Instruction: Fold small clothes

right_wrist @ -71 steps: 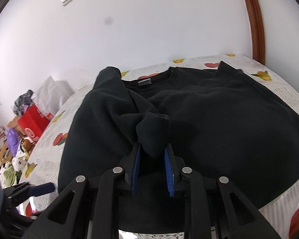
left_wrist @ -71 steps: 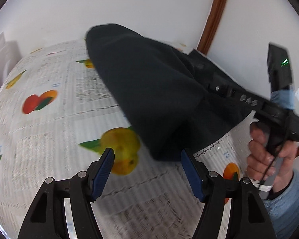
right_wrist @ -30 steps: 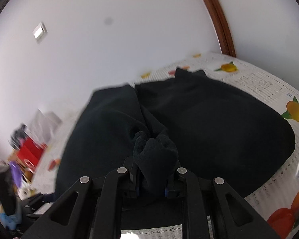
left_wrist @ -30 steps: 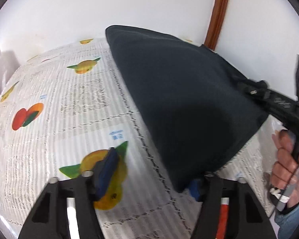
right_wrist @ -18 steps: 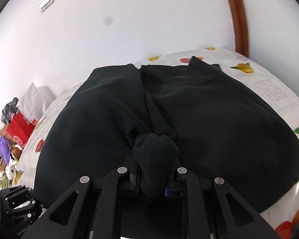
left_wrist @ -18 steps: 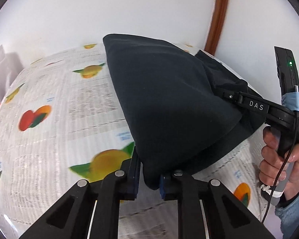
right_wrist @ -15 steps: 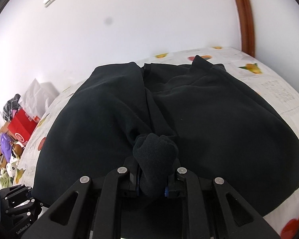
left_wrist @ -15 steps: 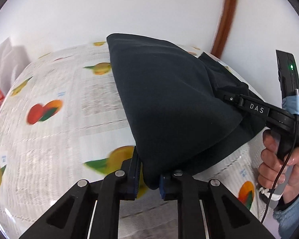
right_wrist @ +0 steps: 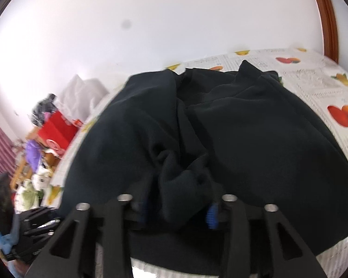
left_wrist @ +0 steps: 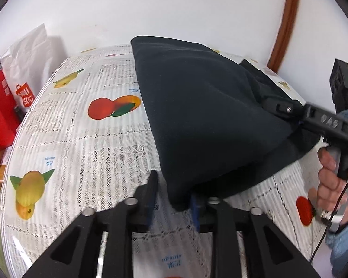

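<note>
A black sweater (left_wrist: 208, 120) lies folded on the fruit-print tablecloth (left_wrist: 81, 153). The left gripper (left_wrist: 171, 199) has just been opening — the garment's near corner sits loose between its jaws. The right gripper (right_wrist: 177, 208) has also just been opening — a bunched fold lies unclamped between its blue pads (right_wrist: 211, 217).

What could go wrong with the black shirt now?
1. Both tools have just been opening: the left tool has a gap beside the black shirt's corner, and the right tool sits loosely around a bunched sleeve. The fold might spring open.
2. That lumpy sleeve could leave the fold untidy.
3. The shirt's edge lies near the table edge and might slide off.
</note>
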A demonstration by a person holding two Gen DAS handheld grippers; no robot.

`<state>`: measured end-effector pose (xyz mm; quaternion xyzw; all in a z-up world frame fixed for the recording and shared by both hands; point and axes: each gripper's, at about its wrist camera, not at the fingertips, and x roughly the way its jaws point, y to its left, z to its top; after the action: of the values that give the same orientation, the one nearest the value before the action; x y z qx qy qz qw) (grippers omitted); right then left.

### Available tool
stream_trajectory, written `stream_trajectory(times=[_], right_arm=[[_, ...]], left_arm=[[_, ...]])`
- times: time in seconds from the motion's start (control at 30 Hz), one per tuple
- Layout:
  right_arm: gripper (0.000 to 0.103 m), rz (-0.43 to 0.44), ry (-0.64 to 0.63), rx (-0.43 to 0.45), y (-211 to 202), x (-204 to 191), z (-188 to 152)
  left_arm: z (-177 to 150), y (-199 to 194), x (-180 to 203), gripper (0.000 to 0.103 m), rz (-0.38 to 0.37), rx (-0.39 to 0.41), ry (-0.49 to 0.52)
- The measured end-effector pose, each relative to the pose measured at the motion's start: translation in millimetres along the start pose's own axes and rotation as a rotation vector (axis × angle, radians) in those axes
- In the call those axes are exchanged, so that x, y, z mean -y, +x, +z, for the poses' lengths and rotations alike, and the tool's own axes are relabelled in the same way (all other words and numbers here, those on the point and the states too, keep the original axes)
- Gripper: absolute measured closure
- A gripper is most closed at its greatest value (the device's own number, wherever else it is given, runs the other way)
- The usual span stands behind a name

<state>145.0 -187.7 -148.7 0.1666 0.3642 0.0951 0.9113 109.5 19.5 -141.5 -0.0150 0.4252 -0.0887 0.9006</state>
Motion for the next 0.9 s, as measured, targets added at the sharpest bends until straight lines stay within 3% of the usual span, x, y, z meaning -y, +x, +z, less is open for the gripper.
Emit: stream_trajectory(times=[0.1, 0.17, 0.2, 0.27, 0.33, 0.4, 0.43, 0.53, 0.57, 0.67, 0.77, 0.83, 0.9], right_arm=[[0.045, 0.034, 0.043, -0.003, 3.6, 2.0, 3.6], [0.045, 0.017, 0.079, -0.006, 10.4, 4.8, 6.5], [0.045, 0.006, 0.09, -0.005, 14.2, 4.3, 7.9], [0.044, -0.02, 0.104, 0.003, 20.4, 1.5, 11.7], [0.042, -0.037, 0.116, 0.009, 28.7, -4.8, 15.3], [0.042, -0.054, 0.129, 0.012, 36.2, -7.9, 16.4], [0.045, -0.07, 0.132, 0.011, 39.2, -9.6, 17.8], [0.079, -0.081, 0.103, -0.001, 48.0, -17.1, 24.4], [0.085, -0.086, 0.078, -0.001, 45.9, -19.0, 27.2], [0.09, -0.055, 0.026, 0.082, 18.8, -23.2, 32.6], [0.091, 0.028, 0.027, 0.259, -36.7, -17.3, 32.3], [0.092, -0.005, 0.012, 0.332, -59.4, -13.4, 25.4], [0.092, -0.062, 0.001, 0.345, -68.5, -1.1, 14.2]], left_arm=[[-4.7, -11.5, -6.4, 0.048, -0.062, 0.021, -0.029], [-1.8, -8.3, -11.1, 0.04, -0.156, 0.009, -0.065], [4.3, -1.9, -8.9, 0.038, -0.169, -0.001, -0.069], [7.4, 3.1, -2.8, 0.038, -0.143, -0.011, -0.052], [10.7, 11.0, 5.5, 0.038, -0.056, -0.006, -0.023], [12.7, 19.5, 9.0, 0.037, -0.017, -0.024, -0.024], [13.0, 23.5, 11.0, 0.035, 0.0, -0.032, -0.029], [13.8, 28.7, 16.2, 0.035, 0.043, -0.013, -0.008], [13.3, 28.3, 16.1, 0.035, 0.055, -0.01, -0.013], [16.8, 31.0, 13.7, 0.035, 0.065, -0.012, -0.038], [14.3, 28.7, 14.2, 0.035, 0.077, -0.008, -0.034], [14.3, 28.1, 12.8, 0.035, 0.076, -0.01, -0.038], [14.8, 28.4, 12.4, 0.035, 0.077, -0.01, -0.041]])
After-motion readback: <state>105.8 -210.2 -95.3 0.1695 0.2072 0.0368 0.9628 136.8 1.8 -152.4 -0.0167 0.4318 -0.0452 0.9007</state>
